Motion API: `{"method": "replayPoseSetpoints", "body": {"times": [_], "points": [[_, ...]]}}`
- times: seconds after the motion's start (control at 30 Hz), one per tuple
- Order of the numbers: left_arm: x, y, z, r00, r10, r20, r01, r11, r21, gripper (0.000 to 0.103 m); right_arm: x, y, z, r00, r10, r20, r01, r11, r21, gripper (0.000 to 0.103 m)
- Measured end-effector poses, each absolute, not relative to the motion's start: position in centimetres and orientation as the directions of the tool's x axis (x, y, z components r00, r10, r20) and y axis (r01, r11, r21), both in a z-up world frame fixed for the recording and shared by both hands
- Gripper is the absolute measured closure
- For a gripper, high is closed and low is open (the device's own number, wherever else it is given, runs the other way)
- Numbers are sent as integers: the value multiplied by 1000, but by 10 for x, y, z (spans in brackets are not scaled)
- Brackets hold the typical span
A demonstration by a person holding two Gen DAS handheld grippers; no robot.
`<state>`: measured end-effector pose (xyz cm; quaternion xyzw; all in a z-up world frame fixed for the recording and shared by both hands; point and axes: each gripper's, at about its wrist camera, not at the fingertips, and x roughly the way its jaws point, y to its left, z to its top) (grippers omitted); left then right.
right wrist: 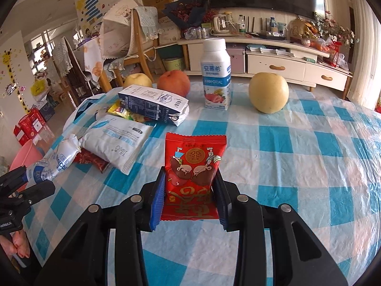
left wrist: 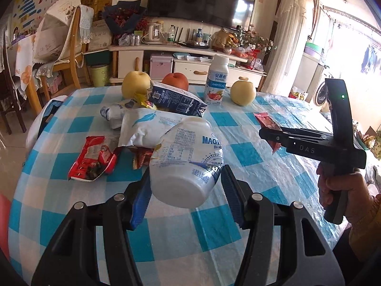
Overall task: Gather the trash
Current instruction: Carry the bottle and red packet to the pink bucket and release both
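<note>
**Carry both pieces to the bucket without dropping either**

Far left, beside the desk (right wrist: 297, 166) and below its edge: a pink bucket (right wrist: 22, 157), probably where the trash goes. Aim there first, and bring each piece right over the rim before letting go.

Next, the left gripper (left wrist: 185, 176), clenched on a crushed white bottle (left wrist: 188, 152) and holding it clear of the desk. Squeeze no harder, since the soft, dented plastic could buckle and slide out past the pads. Hold the wrist level so the open neck points away from the checked cloth in case of dregs.

Below and behind the bottle, trash to come back for, all lying on the desk: a red wrapper (left wrist: 92, 159), a white pouch (left wrist: 147, 126) and a flattened carton (left wrist: 178, 100). Pass high enough not to sweep them off the edge.

Further right, the right gripper (right wrist: 190, 175), closed on a red packet (right wrist: 194, 157), pinching its lower half with the top standing free above the desk. Grip the flat foil squarely, with no twist, or the packet may slip out sideways. Follow the left gripper over rather than crossing in front of it.

Leave alone the apple (right wrist: 173, 83), the upright yoghurt drink (right wrist: 216, 76) and the pear (right wrist: 269, 93) at the back, which look like food rather than trash.
</note>
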<state>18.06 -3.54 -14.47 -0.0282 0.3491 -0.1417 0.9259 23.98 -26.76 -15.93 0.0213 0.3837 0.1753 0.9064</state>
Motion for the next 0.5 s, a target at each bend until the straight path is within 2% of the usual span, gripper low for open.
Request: {"method": "replayPoseSetpoints", "body": {"times": [0.5], "points": [[174,49,-130,798,-189,-572,65,971,-231,45,206,-178,-160,583,418,-697,-373,900,227,65]]}}
